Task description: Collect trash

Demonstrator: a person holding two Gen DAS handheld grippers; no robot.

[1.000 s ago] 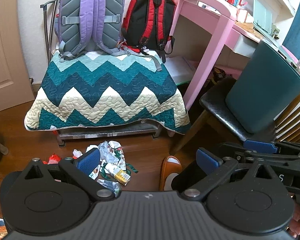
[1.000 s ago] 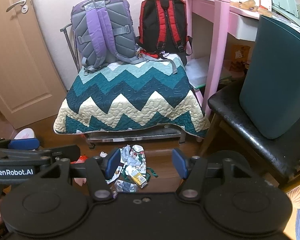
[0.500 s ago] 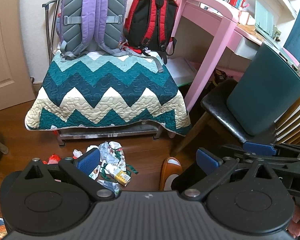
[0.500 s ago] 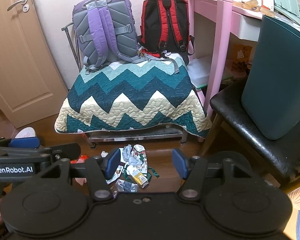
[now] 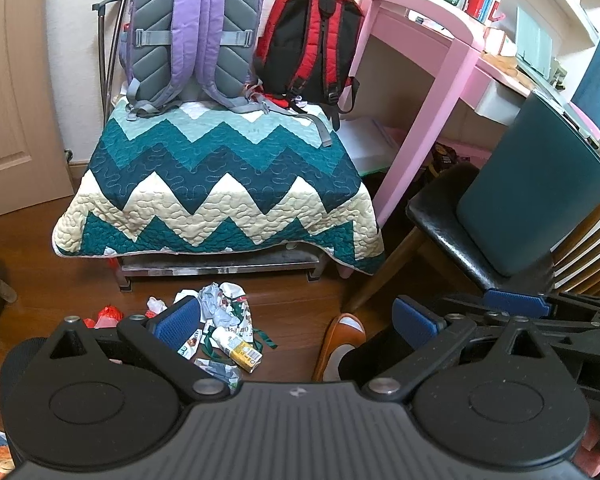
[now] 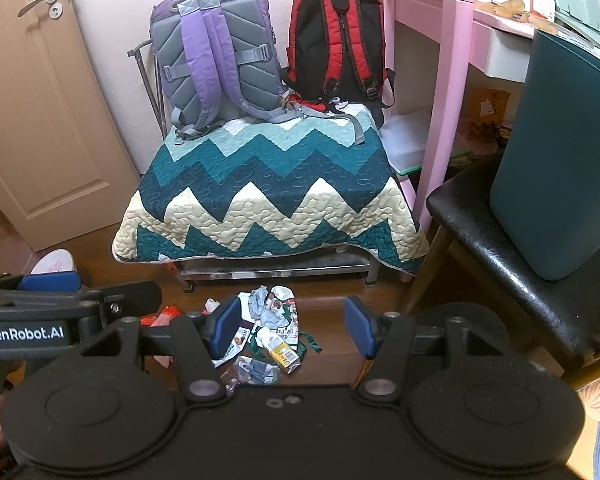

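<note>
A heap of trash (image 5: pixel 224 320) lies on the wooden floor in front of the quilt-covered bench: crumpled grey paper (image 6: pixel 262 308), a printed wrapper, a small yellow drink carton (image 5: pixel 240 350) (image 6: pixel 282 350) and red scraps (image 5: pixel 108 315) to the left. My left gripper (image 5: pixel 296 320) hangs above the floor, open and empty, its left pad (image 5: pixel 178 320) over the heap's edge. My right gripper (image 6: pixel 292 326) is also open and empty, framing the heap from above. Each gripper shows at the edge of the other's view.
The bench under a zigzag quilt (image 5: pixel 220 184) carries a purple-grey backpack (image 5: pixel 192 36) and a red-black one (image 5: pixel 312 48). A pink desk (image 5: pixel 428 80) and a black chair (image 6: pixel 512 264) with a teal cushion stand right. A door (image 6: pixel 32 112) is left. A slippered foot (image 5: pixel 338 340) rests near the heap.
Both views have crept slightly lower and closer toward the floor; bench and backpacks sit a little lower in the frames. Both grippers remain open. The trash has not moved.
</note>
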